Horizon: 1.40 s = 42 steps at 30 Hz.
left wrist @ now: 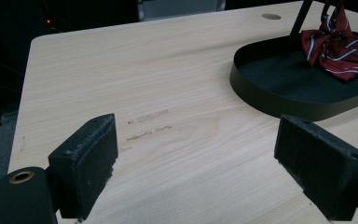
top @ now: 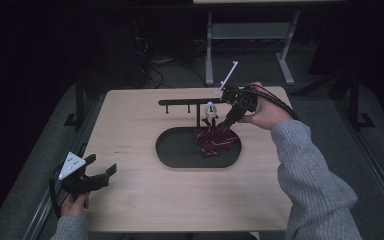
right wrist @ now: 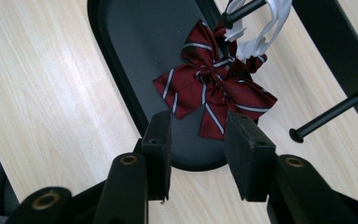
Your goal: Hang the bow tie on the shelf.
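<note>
Red striped bow tie (right wrist: pixel 213 90) hangs from a white hanger (right wrist: pixel 256 32) over the tray.

The white hanger (right wrist: pixel 261 28) is cut off by the top edge.

Left gripper (top: pixel 102 171) held low at near left corner of table (top: pixel 145 200), level, pointing toward table middle; jaws wide apart, nothing between pads (left wrist: pixel 86 161); left hand (top: pixel 74 202) wrapped round its grip from below, grey cuff just behind

Right gripper (top: pixel 219 125) reached over far right part of table, tilted steeply down; jaws partly apart, pads (right wrist: pixel 249 154) gripping nothing; right hand (top: pixel 267 112) clasps its body; right forearm in grey knit sleeve runs back to near right corner of table
</note>
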Available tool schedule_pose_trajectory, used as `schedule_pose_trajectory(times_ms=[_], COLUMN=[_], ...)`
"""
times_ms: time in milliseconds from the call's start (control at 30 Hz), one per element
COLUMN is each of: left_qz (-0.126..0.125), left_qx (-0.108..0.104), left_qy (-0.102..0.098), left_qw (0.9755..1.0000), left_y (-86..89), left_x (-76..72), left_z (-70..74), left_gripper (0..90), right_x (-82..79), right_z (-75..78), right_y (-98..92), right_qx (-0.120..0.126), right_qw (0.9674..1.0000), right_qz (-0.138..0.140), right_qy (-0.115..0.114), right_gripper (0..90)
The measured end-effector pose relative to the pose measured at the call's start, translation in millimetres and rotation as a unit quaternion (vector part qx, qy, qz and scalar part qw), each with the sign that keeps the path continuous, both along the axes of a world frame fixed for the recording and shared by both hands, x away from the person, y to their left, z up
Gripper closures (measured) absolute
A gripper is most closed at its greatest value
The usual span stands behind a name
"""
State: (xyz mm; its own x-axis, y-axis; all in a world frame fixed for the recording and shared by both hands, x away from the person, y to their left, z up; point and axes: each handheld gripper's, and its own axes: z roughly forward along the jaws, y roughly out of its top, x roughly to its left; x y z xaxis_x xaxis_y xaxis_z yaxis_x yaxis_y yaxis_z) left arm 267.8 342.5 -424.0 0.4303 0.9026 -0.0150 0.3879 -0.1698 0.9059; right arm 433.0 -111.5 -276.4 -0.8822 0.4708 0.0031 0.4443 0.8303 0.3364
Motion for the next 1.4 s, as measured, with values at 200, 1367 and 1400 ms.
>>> schedule_pose_trajectory(times_ms=[200,1367,1400], left_qz=[0.000,0.001,0.001], left_qx=[0.001,0.002,0.002], left_qy=[0.000,0.000,0.000], left_qw=[1.0000,1.0000,1.0000], left_y=[-0.6,-0.6,-0.7], left_x=[-0.2,-0.8,-0.8], left_z=[0.0,0.5,0.4], left_gripper=[12.8,12.9,12.8], right_x=[-6.2,-36.7,-37.9], right_z=[-1.3,-33.8,-34.8], right_y=[-4.3,-40.1,-41.4], right_qx=[0.006,0.043,0.042], right_qw=[1.0000,0.9989,0.9988], right_qz=[-0.002,-0.019,-0.021], right_qy=[-0.001,0.009,0.009], right_gripper=[58.7,49.9,49.8])
